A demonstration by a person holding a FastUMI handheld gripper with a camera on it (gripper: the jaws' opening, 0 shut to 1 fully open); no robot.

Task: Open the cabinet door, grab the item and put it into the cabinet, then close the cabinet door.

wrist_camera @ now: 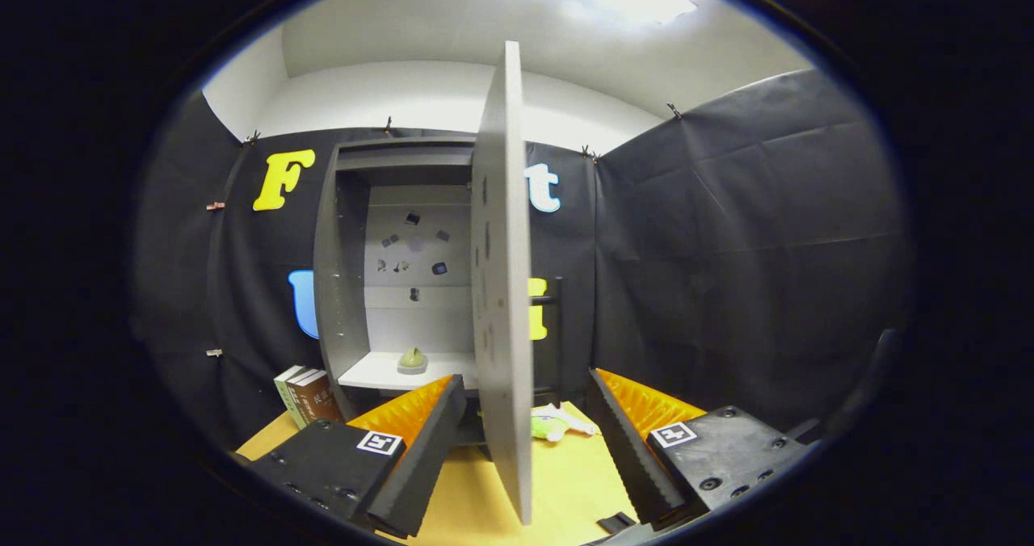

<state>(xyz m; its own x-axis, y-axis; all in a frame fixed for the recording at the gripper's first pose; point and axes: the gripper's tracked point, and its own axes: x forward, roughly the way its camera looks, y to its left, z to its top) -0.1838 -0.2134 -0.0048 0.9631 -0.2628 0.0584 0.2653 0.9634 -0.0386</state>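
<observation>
The grey cabinet (339,287) stands open against the back wall. Its door (501,287) is swung out towards me and seen edge-on, with a black bar handle (557,328) on its right face. My gripper (525,376) is open, and the door's edge stands between the two fingers without either one touching it. A small pale-green domed item (412,360) rests on the cabinet's white lower shelf (380,376), beyond my left finger. A small green, white and pink soft toy (553,425) lies on the yellow table just right of the door, between the fingers.
Two or three books (307,396) stand on the table (565,481) left of the cabinet. Small dark bits are stuck on the cabinet's back panel (416,247). Black cloth walls close the booth on the left, back and right.
</observation>
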